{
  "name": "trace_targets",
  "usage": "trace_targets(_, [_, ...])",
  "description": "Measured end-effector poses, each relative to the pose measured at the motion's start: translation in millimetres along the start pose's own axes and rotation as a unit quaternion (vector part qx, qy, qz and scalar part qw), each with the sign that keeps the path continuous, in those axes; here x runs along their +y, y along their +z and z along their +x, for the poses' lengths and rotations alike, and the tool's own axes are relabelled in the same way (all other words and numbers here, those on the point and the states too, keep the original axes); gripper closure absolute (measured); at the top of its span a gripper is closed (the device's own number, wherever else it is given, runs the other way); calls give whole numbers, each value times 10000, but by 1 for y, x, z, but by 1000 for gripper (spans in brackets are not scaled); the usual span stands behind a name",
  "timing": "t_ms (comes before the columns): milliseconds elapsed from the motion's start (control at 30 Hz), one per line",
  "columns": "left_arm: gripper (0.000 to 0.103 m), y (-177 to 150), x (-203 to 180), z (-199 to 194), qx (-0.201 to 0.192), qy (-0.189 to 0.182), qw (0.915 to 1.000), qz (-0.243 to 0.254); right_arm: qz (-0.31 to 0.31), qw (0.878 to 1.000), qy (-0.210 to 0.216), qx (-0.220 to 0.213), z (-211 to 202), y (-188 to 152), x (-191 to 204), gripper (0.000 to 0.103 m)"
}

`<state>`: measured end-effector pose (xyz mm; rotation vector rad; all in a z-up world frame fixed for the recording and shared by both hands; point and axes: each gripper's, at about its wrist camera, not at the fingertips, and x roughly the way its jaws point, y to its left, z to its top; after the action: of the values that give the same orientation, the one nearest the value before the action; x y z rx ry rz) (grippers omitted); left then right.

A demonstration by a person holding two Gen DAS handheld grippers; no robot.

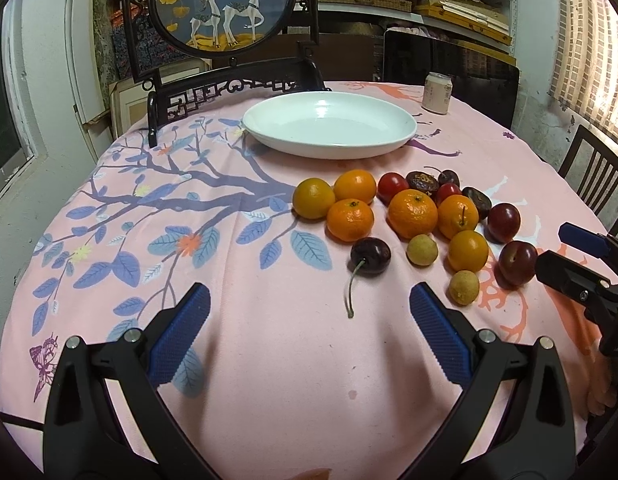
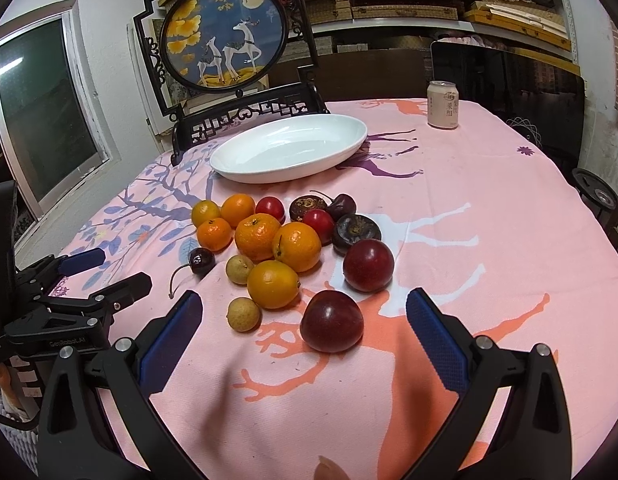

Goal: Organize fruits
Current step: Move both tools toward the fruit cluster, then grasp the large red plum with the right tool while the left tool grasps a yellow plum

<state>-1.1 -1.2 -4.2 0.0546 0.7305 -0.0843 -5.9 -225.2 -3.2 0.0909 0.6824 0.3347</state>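
Note:
A pile of fruit lies on the pink tablecloth: several oranges (image 1: 413,213) (image 2: 257,237), dark red plums (image 1: 517,262) (image 2: 331,321), a stemmed cherry (image 1: 370,256) (image 2: 201,261), small tan longans (image 1: 463,287) (image 2: 243,314) and small red fruits (image 2: 318,226). Behind the pile stands an empty white oval dish (image 1: 329,125) (image 2: 289,148). My left gripper (image 1: 309,318) is open, low over bare cloth, the cherry just ahead of its right finger. My right gripper (image 2: 303,322) is open, and the nearest plum sits between its fingertips. Each gripper shows at the edge of the other's view.
A pale drink can (image 1: 437,92) (image 2: 442,104) stands at the table's far right. A dark wooden stand with a round deer painting (image 1: 223,4) (image 2: 225,36) rises behind the dish. Chairs (image 1: 593,184) ring the table. A fingertip (image 2: 329,470) shows at the bottom edge.

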Motion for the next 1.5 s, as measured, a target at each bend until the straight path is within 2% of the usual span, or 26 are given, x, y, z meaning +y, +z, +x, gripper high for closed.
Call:
trace_targets(267, [2, 0, -5, 2, 70, -142, 9998, 129, -105, 9999, 100, -37, -3, -1, 4, 1])
trace_targets(467, [2, 0, -8, 2, 75, -188, 9996, 178, -65, 9993, 284, 255, 4, 0, -1, 1])
trace_targets(633, [2, 0, -6, 3, 103, -155, 9998, 117, -153, 9983, 458, 338, -1, 3, -12, 2])
trace_targets(667, [2, 0, -6, 3, 92, -154, 9998, 105, -222, 9982, 434, 353, -2, 4, -13, 3])
trace_targets(733, [2, -1, -5, 2, 69, -138, 9998, 84, -367, 9977, 365, 439, 0, 3, -16, 19])
trace_targets(767, [2, 0, -5, 2, 69, -119, 9999, 77, -373, 9972, 392, 509, 2, 2, -19, 23])
trace_targets(800, [2, -1, -5, 3, 73, -104, 9999, 71, -321, 9963, 497, 619, 5, 0, -23, 32])
trace_targets(833, [2, 0, -4, 3, 88, -85, 9999, 56, -269, 9955, 575, 710, 9, -1, -25, 35])
trace_targets(933, [2, -1, -3, 4, 106, -86, 9999, 24, -198, 9935, 706, 872, 17, -3, -25, 39])
trace_targets(1100, [2, 0, -4, 6, 174, -167, 9997, 63, -187, 9933, 629, 950, 25, 2, -26, 40])
trace_targets(1233, [2, 4, 2, 16, 468, -468, 9978, 19, -78, 9903, 709, 1190, 35, 2, -30, 51])
trace_targets(1300, [2, 6, 7, 23, 625, -500, 9968, 36, -7, 9890, 733, 1288, 38, 2, -33, 58])
trace_targets(1367, [9, 8, 12, 27, 667, -304, 9971, 182, 44, 9882, 767, 1326, 41, 2, -35, 61])
trace_targets(1500, [21, 10, 16, 26, 686, -280, 9960, 506, 43, 9877, 819, 1335, 43, 5, -37, 64])
